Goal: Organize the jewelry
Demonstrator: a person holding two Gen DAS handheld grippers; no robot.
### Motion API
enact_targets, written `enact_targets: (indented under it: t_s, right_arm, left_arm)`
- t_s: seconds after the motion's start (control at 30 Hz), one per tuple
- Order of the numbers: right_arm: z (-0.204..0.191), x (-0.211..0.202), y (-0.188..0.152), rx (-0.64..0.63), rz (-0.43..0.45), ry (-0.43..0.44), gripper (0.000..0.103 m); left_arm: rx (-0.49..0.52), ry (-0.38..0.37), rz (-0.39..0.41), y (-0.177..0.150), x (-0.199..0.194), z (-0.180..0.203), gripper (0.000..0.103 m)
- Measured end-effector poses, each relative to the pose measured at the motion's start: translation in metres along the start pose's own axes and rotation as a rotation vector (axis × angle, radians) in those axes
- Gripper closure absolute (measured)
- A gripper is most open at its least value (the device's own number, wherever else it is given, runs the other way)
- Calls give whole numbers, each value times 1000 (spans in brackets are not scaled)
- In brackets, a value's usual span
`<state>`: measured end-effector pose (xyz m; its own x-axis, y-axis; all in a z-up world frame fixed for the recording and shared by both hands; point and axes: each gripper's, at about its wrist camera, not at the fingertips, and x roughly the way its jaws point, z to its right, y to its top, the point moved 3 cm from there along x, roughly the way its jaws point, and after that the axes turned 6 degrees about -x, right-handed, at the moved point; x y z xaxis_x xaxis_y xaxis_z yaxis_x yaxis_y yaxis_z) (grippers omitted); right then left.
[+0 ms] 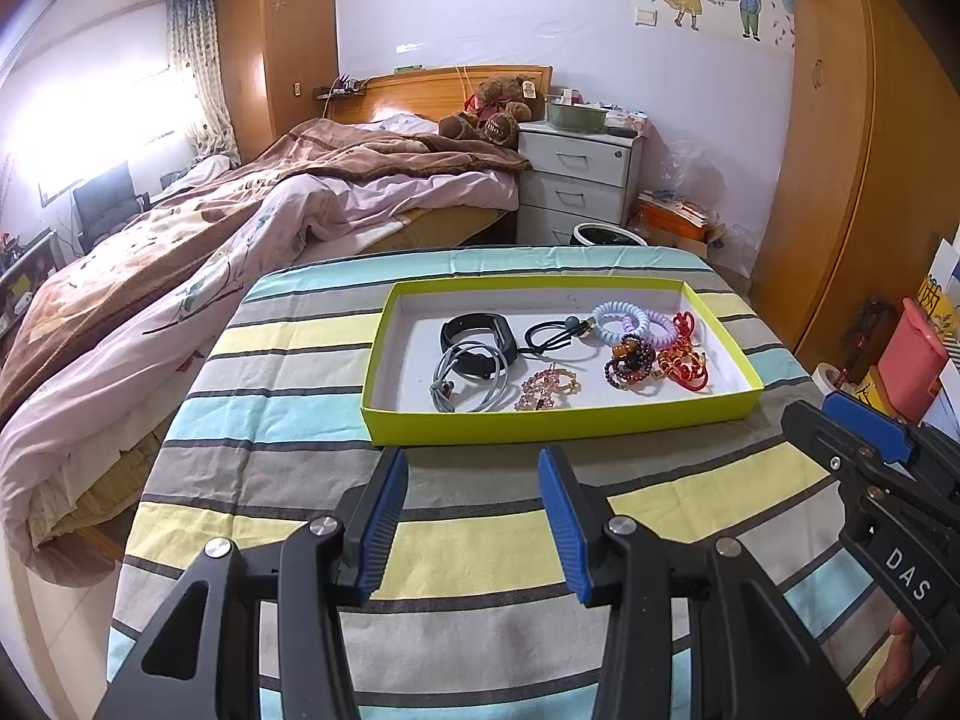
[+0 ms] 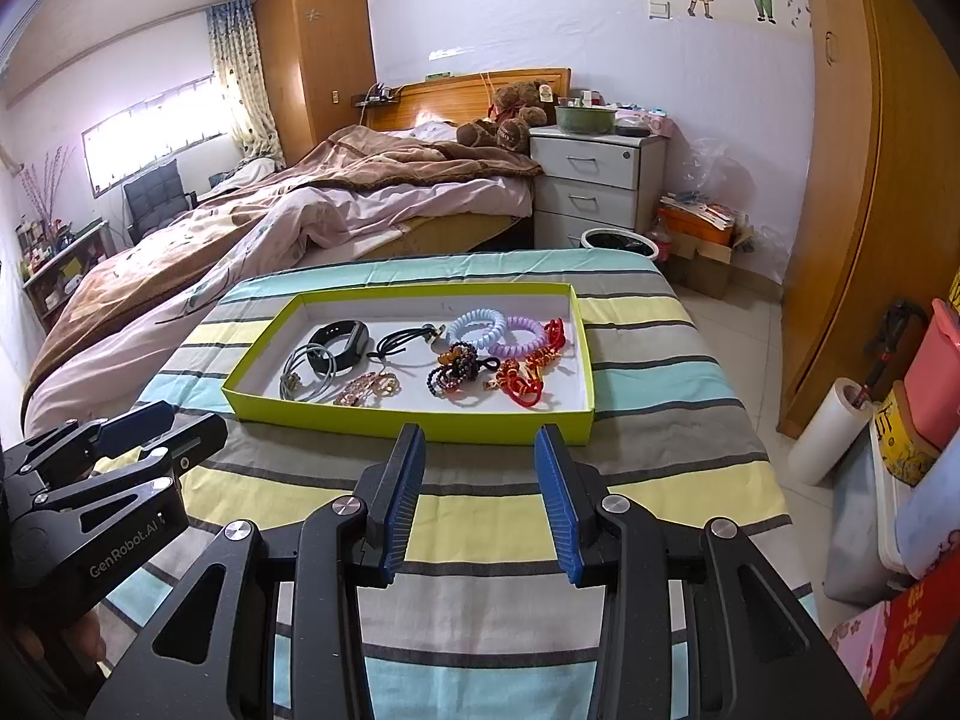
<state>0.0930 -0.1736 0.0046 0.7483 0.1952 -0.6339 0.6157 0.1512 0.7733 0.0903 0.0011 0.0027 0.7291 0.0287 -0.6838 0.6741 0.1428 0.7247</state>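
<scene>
Jewelry in tray (image 1: 558,423) on striped counter (image 1: 480,540); both hand-held grippers clear of it.

Left hand-held gripper (image 1: 474,519): jaws wide, nothing between, poised over cloth just short of tray's near wall. Right hand-held gripper (image 2: 480,495): jaws wide, empty, likewise near tray front. Inside tray, left to right: grey cord (image 1: 471,381) overlapping black band (image 1: 477,339), pink beads (image 1: 549,390), black tie (image 1: 555,336), blue coil (image 1: 618,321) touching purple coil (image 1: 654,327), dark beads (image 1: 630,360), red pieces (image 1: 687,363). 2 grippers side by side, well apart.
</scene>
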Motion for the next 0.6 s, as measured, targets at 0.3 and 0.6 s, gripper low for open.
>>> enact_targets:
  t_s: [0.3,0.6]
  right_arm:
    - [0,0,0,2,-1,0,64]
    - [-1,2,-1,3,0,4,64]
  left_arm:
    - [0,-5,0,-1,1,0,58]
    - [-2,-6,-2,-3,1,-1,58]
